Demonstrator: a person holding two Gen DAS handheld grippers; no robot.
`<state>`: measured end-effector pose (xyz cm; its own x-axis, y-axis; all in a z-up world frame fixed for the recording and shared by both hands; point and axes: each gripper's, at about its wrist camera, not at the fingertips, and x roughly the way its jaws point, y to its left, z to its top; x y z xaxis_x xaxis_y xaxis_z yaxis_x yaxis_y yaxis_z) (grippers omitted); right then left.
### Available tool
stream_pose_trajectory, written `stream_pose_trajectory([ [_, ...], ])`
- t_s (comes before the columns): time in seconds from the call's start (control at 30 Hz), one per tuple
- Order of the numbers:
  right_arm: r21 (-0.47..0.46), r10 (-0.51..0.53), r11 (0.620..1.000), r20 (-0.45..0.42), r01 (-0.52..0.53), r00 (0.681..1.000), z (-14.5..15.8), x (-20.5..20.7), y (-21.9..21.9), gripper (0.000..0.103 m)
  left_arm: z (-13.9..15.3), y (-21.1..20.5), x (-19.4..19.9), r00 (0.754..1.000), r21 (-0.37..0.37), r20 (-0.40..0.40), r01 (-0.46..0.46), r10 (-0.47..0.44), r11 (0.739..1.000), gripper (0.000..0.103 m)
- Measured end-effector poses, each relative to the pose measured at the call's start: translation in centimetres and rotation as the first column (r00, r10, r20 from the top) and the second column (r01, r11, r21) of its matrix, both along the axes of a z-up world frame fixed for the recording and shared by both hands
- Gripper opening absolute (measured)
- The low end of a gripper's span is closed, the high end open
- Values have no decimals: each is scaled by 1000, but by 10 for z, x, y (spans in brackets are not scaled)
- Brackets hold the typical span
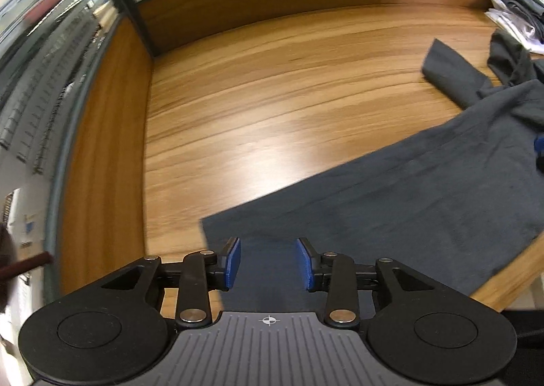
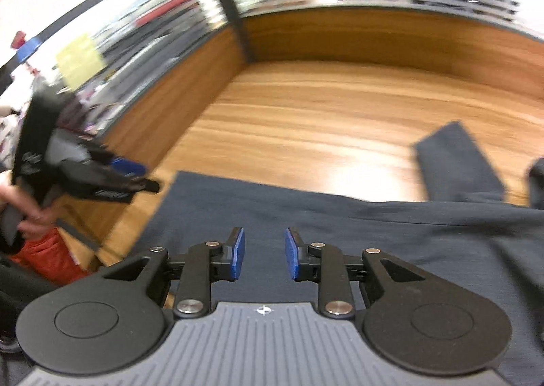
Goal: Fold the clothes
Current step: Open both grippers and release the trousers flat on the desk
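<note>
Dark grey shirt [image 1: 425, 188] lay spread on wooden counter [image 1: 272, 80], sleeve [image 1: 452, 76] toward far right. We held left gripper [image 1: 268, 262] and right gripper [image 2: 264, 253] agape, empty, above near hem. We judged cloth light, limp; pinch hem corners.

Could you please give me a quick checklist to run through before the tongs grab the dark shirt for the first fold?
1. Left tongs open: ok, blue pads apart, nothing held.
2. Right tongs open: ok, nothing held.
3. Dark shirt spread on the wooden table: partly ok; the body lies flat, the collar end looks bunched.
4. Sleeve laid out: ok, it lies flat on the wood.
5. Left tongs over the hem corner: ok.
6. Pile of other clothes apart from the shirt: cannot tell.
</note>
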<state>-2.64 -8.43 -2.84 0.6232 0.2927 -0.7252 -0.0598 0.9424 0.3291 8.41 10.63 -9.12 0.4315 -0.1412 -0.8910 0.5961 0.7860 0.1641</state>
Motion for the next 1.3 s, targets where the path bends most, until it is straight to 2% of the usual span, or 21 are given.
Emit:
stream_pose_trajectory([
  [0.07, -18, -25, 1000, -7, 25, 1000, -2, -8, -29, 30, -2, -14, -7, 1000, -7, -9, -10, 10, 1000, 43],
  [0.3, -79, -89, 993, -37, 86, 995, -14, -35, -134, 30, -11, -77, -29, 999, -30, -29, -28, 27, 999, 47],
  [0.5, -82, -181, 981, -68, 175, 981, -29, -65, -231, 30, -23, -136, -49, 999, -60, -53, 10, -13, 998, 51],
  [0.77, -147, -318, 942, -100, 302, 943, -52, -116, -346, 33, -44, -206, -91, 993, -61, -102, 45, -51, 997, 55],
  [0.93, -193, -393, 910, -122, 367, 911, -67, -150, -413, 36, -59, -235, -116, 990, -34, -141, 27, -31, 999, 55],
  [1.03, -208, -425, 894, -118, 396, 897, -74, -167, -451, 45, -66, -245, -129, 988, -23, -153, 9, -12, 1000, 55],
  [1.1, -219, -435, 888, -111, 405, 894, -79, -173, -474, 65, -69, -251, -138, 987, -15, -160, -2, 0, 1000, 55],
  [1.17, -222, -434, 887, -102, 405, 895, -84, -175, -495, 77, -72, -255, -145, 986, -14, -164, -7, 5, 1000, 56],
  [1.3, -222, -419, 895, -112, 388, 901, -97, -167, -532, 85, -79, -263, -151, 983, -3, -180, -27, 26, 1000, 56],
])
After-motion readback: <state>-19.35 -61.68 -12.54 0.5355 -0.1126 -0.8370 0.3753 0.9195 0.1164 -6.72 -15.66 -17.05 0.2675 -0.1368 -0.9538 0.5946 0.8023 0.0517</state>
